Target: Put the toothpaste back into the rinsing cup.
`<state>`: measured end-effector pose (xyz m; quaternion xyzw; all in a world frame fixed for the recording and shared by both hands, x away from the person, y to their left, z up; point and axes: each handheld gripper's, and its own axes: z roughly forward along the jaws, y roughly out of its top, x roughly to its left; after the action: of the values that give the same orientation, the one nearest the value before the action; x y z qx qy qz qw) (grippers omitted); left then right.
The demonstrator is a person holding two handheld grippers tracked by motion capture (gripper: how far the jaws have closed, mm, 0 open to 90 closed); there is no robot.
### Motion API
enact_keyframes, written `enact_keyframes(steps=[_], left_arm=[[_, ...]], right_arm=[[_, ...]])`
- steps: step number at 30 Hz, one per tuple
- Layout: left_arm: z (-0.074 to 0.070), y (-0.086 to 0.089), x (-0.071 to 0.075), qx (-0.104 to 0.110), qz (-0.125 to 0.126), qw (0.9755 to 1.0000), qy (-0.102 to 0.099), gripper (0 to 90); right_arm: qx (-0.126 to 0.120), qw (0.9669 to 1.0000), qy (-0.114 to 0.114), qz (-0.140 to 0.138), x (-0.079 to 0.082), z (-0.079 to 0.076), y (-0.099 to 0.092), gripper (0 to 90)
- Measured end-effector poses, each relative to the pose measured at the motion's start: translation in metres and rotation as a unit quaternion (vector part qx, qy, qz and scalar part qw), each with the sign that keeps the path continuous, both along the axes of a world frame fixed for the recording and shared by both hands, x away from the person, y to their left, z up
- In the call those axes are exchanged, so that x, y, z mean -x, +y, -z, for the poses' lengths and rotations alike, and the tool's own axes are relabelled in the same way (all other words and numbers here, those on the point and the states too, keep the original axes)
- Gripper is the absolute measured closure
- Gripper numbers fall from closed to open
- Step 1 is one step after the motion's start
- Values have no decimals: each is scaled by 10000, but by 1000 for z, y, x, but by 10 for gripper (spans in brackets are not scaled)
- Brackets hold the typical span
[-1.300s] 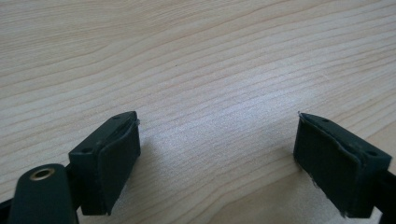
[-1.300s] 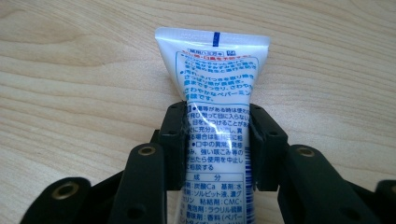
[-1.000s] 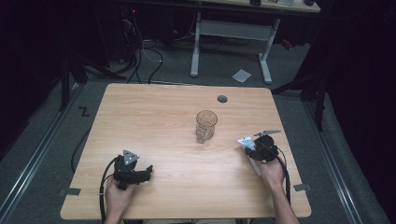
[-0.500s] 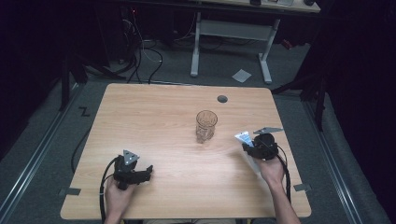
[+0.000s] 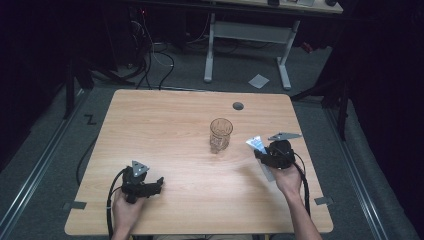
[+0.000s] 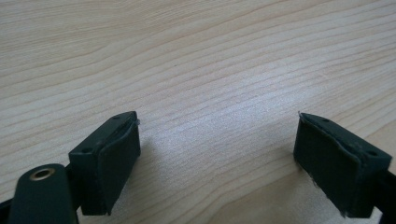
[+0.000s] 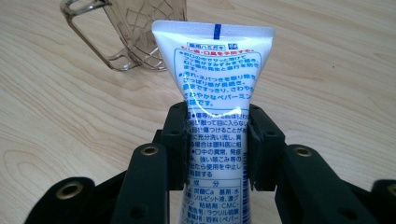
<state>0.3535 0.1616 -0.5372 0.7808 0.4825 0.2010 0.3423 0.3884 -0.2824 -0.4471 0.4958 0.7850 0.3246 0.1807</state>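
My right gripper [image 7: 217, 140] is clamped on the toothpaste tube [image 7: 215, 79], crimped end pointing toward the glass mug [image 5: 220, 135], while my left gripper [image 6: 217, 154] rests wide open, holding nothing, on the desk [image 5: 165, 130].

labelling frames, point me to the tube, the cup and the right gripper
tube [image 7: 215, 70], right gripper view, printed white body
cup [image 5: 220, 134], high view, clear side wall
right gripper [image 7: 217, 144], right gripper view, between its jaws

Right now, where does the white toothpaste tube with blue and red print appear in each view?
High view: the white toothpaste tube sits right of centre, clamped in the right gripper.
Right gripper view: the tube stands at centre between the jaws.
Left gripper view: bare wooden table.
Shared landmark: the clear patterned mug.
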Motion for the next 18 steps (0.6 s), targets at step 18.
enact_keyframes(steps=[18], left_arm=[[0,0,0,-3,3,10000,-2,149]], right_arm=[[-249,9990,-246,-262,-8,-16,23,651]])
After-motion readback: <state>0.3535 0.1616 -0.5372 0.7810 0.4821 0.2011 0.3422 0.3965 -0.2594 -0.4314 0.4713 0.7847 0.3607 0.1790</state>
